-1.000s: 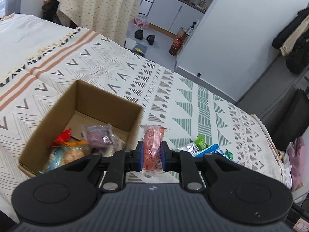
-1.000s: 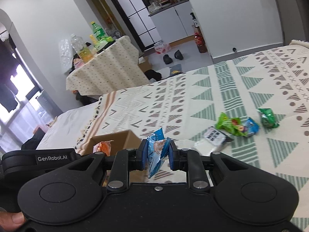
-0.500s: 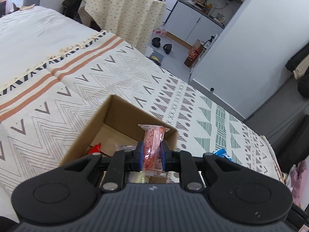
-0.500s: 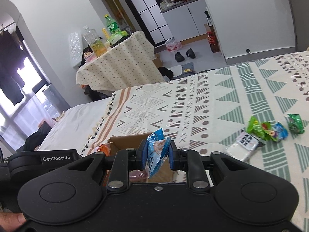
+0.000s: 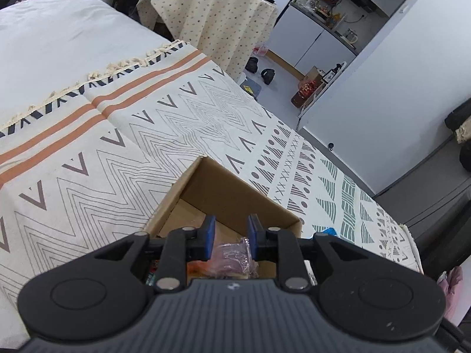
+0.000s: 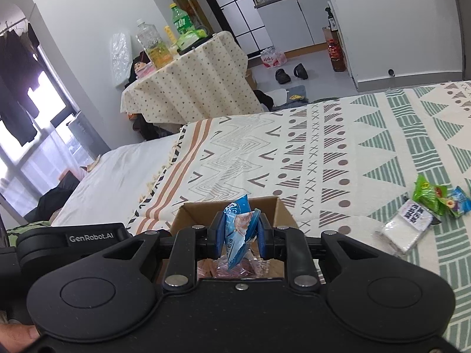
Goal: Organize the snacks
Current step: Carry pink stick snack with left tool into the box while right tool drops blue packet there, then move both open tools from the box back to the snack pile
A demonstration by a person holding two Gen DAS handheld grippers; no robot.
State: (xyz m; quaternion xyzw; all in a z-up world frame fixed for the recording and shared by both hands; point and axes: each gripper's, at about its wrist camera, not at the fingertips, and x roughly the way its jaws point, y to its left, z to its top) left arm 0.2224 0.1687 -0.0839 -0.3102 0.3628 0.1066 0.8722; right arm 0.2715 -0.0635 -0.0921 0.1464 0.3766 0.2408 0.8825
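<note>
An open cardboard box [image 5: 235,194] stands on the patterned blanket [image 5: 147,158]. My left gripper [image 5: 231,232] hangs over it, open, with nothing between its blue pads. Below, inside the box, lie a purple packet [image 5: 232,254] and an orange one [image 5: 195,266]. In the right wrist view the box [image 6: 282,210] lies just under my right gripper [image 6: 239,231], which is shut on a blue snack packet [image 6: 237,223] standing upright between the pads. A clear wrapped snack [image 6: 232,266] shows on the box floor beneath it.
Loose snacks lie on the blanket right of the box: a green packet [image 6: 426,192], a small blue one [image 6: 459,203] and a white one [image 6: 407,226]. Beyond the bed edge stand a cloth-covered table [image 6: 194,88] with bottles, and shoes [image 6: 290,73] on the floor.
The left gripper moved over the box and opened; the red packet it held is gone from its pads. The right gripper carried the blue packet over the box.
</note>
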